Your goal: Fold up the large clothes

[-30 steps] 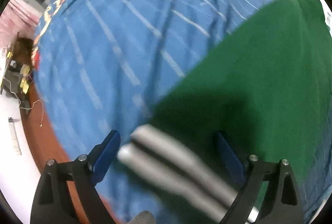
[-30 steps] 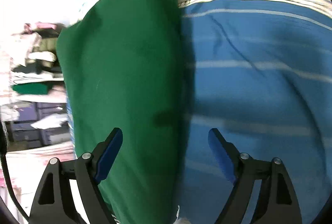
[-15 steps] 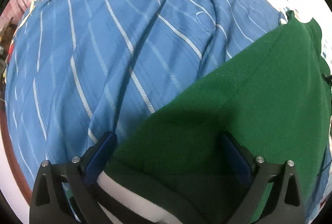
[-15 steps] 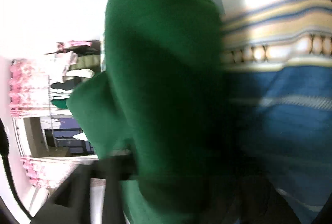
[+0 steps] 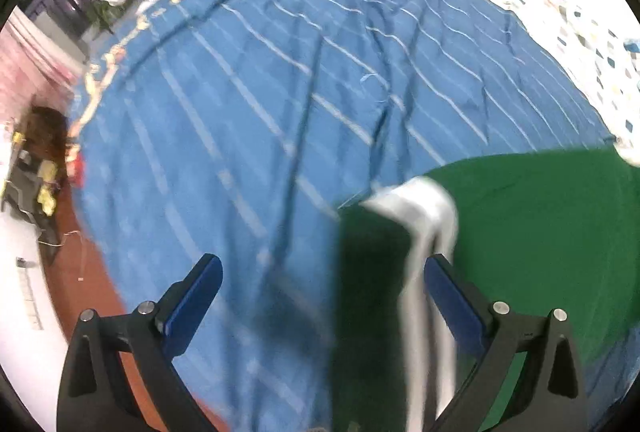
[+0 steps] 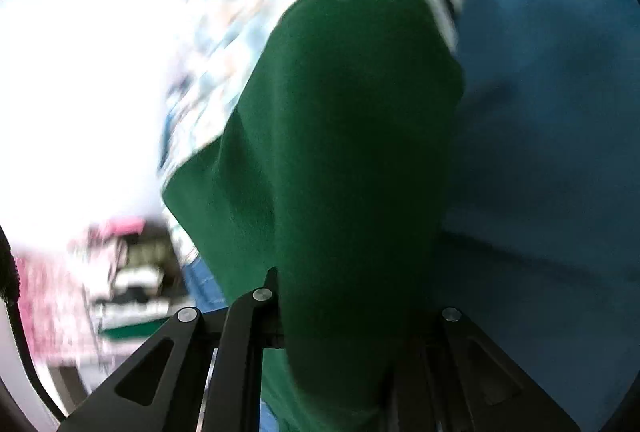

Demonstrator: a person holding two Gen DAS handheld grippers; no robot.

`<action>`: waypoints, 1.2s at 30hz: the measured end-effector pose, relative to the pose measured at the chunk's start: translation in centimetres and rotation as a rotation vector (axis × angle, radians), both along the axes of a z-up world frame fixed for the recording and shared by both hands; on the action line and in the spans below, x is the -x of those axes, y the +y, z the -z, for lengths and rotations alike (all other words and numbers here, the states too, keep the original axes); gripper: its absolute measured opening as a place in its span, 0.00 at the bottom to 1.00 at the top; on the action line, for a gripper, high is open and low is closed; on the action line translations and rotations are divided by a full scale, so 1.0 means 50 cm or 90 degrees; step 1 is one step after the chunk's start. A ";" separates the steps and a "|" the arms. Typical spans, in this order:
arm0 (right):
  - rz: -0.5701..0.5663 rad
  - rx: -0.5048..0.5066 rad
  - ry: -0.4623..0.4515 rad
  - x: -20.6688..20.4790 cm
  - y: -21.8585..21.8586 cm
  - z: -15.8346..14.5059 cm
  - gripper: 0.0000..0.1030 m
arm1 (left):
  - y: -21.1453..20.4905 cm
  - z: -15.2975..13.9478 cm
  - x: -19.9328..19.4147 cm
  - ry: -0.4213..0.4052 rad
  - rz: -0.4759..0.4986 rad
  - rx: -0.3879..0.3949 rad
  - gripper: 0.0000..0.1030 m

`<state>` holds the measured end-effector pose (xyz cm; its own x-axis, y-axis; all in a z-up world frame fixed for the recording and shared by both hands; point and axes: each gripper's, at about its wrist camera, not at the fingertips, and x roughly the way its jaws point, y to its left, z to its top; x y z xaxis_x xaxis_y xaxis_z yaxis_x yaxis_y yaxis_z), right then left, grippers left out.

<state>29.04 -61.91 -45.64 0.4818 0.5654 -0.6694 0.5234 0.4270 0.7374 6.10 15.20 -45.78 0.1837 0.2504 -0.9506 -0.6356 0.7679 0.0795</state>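
While right claw [image 6: 352,316] closes on green garment [image 6: 352,152]; left claw [image 5: 320,296] gapes beside it

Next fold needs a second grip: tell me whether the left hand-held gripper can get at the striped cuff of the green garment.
Probably yes. The left hand-held gripper is wide open and empty, and the white-striped cuff hangs just ahead of its right finger, with nothing in between. The right hand-held gripper is closing on the green garment.
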 end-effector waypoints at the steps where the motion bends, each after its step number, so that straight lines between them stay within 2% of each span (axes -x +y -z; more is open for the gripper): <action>1: 0.028 0.012 0.023 0.075 -0.042 -0.002 0.14 | -0.012 -0.002 0.018 0.008 -0.004 -0.006 1.00; 4: 0.073 0.030 0.104 0.265 -0.112 0.004 0.14 | -0.047 0.005 0.095 0.030 -0.040 0.011 1.00; 6: 0.084 0.027 0.157 0.374 -0.133 0.020 0.15 | -0.074 0.021 0.138 0.031 -0.071 0.055 1.00; 8: 0.088 0.019 0.192 0.437 -0.138 0.042 0.17 | -0.103 0.050 0.178 0.023 -0.105 0.122 1.00; 10: 0.086 -0.003 0.199 0.466 -0.141 0.064 0.25 | -0.138 0.093 0.199 0.010 -0.139 0.210 1.00; 12: 0.069 -0.004 0.209 0.458 -0.143 0.074 0.41 | -0.158 0.137 0.207 -0.020 -0.179 0.298 1.00; 13: 0.060 -0.008 0.218 0.448 -0.143 0.074 0.44 | -0.166 0.162 0.207 -0.045 -0.203 0.342 1.00; 16: 0.022 -0.025 0.232 0.439 -0.165 0.073 0.45 | -0.162 0.215 0.192 -0.108 -0.261 0.399 1.00; 18: -0.019 -0.018 0.235 0.421 -0.157 0.070 0.50 | -0.140 0.231 0.174 -0.149 -0.300 0.390 0.99; 20: -0.053 0.001 0.240 0.414 -0.159 0.060 0.55 | -0.116 0.227 0.151 -0.188 -0.317 0.356 0.91; 22: -0.074 0.020 0.239 0.420 -0.125 0.043 0.56 | -0.094 0.219 0.113 -0.190 -0.314 0.314 0.66; 23: -0.093 0.041 0.239 0.419 -0.122 0.034 0.56 | -0.085 0.213 0.098 -0.194 -0.310 0.297 0.58; 24: -0.113 0.057 0.239 0.445 -0.134 0.025 0.57 | -0.067 0.203 0.078 -0.199 -0.305 0.274 0.38; 25: -0.133 0.075 0.241 0.448 -0.126 0.017 0.57 | -0.047 0.199 0.065 -0.211 -0.300 0.277 0.32; 28: -0.196 0.134 0.247 0.450 -0.113 -0.022 0.57 | 0.011 0.186 -0.002 -0.237 -0.265 0.281 0.31; 30: -0.228 0.164 0.245 0.444 -0.100 -0.055 0.57 | 0.028 0.192 -0.047 -0.222 -0.211 0.269 0.33; 31: -0.242 0.181 0.243 0.439 -0.093 -0.071 0.57 | 0.031 0.197 -0.063 -0.195 -0.187 0.265 0.40; 33: -0.266 0.237 0.236 0.421 -0.072 -0.115 0.57 | 0.026 0.202 -0.068 -0.160 -0.154 0.261 0.46; 36: -0.281 0.321 0.199 0.383 -0.055 -0.174 0.57 | 0.015 0.197 -0.042 -0.156 -0.128 0.274 0.53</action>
<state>9.91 -64.65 -36.95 0.0249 0.2492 -0.9681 0.3787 0.8939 0.2398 8.20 15.94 -55.63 0.4022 -0.0988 -0.9102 -0.7341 0.5593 -0.3851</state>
